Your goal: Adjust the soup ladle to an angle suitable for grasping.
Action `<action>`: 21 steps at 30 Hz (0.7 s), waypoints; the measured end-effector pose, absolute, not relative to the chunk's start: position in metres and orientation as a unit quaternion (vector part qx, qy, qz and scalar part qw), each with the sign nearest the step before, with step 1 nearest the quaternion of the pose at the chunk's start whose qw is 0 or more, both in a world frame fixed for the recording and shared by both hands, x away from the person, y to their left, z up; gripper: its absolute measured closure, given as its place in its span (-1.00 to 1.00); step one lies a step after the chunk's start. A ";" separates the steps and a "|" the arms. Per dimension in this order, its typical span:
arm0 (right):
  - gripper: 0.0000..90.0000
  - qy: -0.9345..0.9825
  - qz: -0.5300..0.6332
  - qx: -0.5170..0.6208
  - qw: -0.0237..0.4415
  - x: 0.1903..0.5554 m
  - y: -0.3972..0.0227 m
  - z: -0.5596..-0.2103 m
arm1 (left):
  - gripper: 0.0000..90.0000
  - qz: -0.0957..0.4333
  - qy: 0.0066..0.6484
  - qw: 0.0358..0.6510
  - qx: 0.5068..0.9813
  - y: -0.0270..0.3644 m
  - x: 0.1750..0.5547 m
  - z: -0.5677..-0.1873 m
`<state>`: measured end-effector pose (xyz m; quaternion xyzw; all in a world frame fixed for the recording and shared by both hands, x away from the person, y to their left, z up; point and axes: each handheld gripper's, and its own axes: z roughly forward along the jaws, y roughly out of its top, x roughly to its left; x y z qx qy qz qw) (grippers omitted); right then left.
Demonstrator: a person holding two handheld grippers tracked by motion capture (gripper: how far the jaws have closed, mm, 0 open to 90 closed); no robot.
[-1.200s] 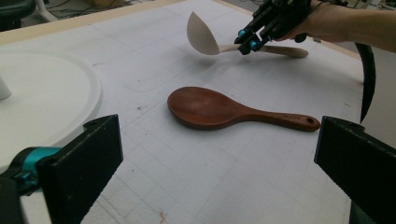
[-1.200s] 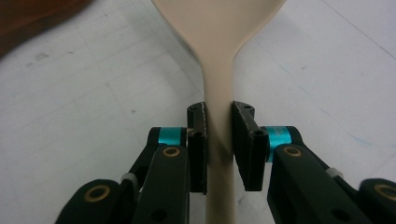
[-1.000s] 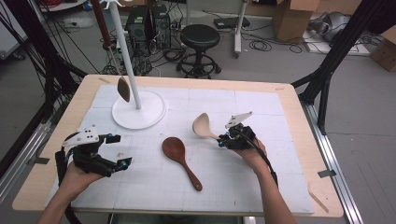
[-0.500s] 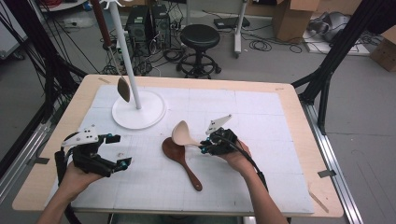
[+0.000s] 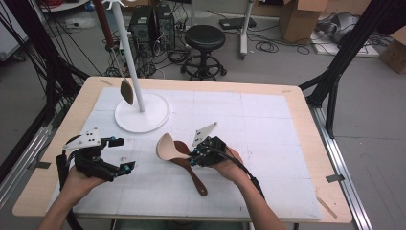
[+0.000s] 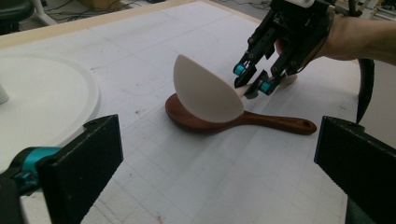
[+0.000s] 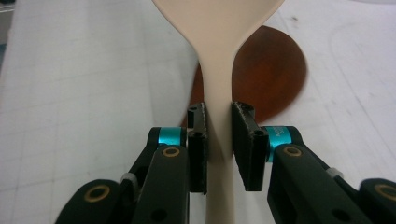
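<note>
At the bottom of the right gripper view, the right gripper (image 7: pixel 219 144) has its two black jaws clamped on the neck of the cream spoon (image 7: pixel 219 70), one pad on each flat side. The spoon is pale, smooth and matte, with a narrow handle flaring into a broad shallow bowl toward the top of the frame. In the high view it sits just left of centre, raised and tilted above the brown wooden spoon (image 5: pixel 189 163), which lies flat on the white mat (image 5: pixel 268 120). In the left gripper view the pale bowl hangs close over the dark spoon's bowl; whether they touch I cannot tell.

The step in hand looks like carrying the cream spoon toward the white stand (image 5: pixel 142 112) in the upper left of the high view, where a dark spoon (image 5: pixel 125 90) already hangs. To do it well, the grip should stay firm and square on the neck so the smooth handle does not twist, and the bowl should clear the wooden spoon without dragging it.

At the lower left of the high view, the left gripper (image 5: pixel 112 155) rests near the mat with jaws wide apart, holding nothing.
</note>
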<state>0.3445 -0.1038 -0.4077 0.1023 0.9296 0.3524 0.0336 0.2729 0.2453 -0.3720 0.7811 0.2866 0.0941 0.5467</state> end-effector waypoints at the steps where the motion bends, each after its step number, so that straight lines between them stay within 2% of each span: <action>1: 0.72 0.931 0.351 0.098 0.031 0.343 -0.100 -0.408 | -0.96 0.094 0.286 0.546 0.782 0.245 0.273 -0.372; 21: 0.71 0.942 0.333 0.045 -0.016 0.327 -0.056 -0.424 | -0.96 0.093 0.284 0.546 0.783 0.245 0.273 -0.372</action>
